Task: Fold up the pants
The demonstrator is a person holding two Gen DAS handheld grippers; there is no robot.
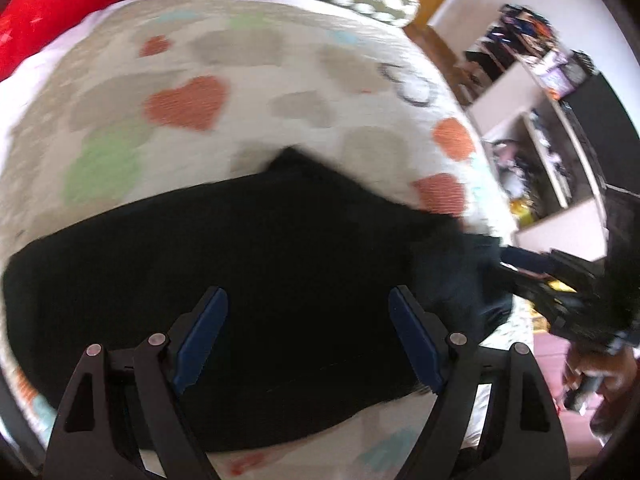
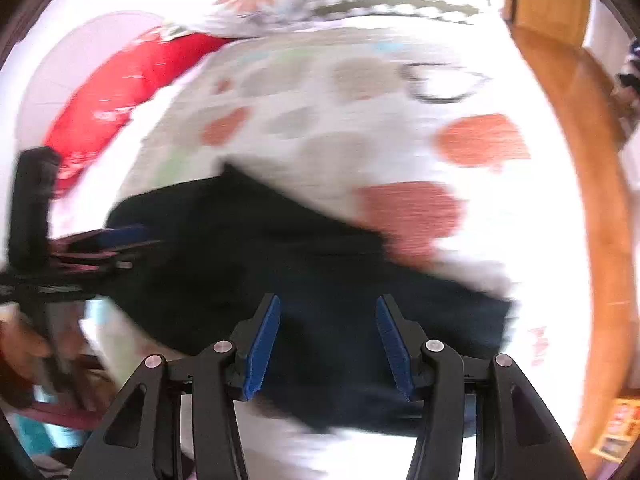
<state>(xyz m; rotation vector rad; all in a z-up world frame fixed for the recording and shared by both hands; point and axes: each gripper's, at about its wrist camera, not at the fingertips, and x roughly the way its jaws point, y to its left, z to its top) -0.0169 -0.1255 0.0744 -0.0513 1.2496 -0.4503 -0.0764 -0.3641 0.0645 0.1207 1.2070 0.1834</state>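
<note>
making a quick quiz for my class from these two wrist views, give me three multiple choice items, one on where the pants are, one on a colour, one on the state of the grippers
1. Where do the pants lie?
A. on a bedspread printed with hearts
B. on a wooden floor
C. in a basket

2. What colour are the finger pads of the grippers?
A. red
B. blue
C. yellow

3. How do the left gripper and the right gripper stand?
A. both shut on the cloth
B. one open, one shut
C. both open, nothing between the fingers

Answers:
1. A, the dark pants rest on the heart-print bedspread.
2. B, each wrist view shows blue pads on black fingers.
3. C, in each view the fingers stand apart above the pants with no cloth pinched.
</note>
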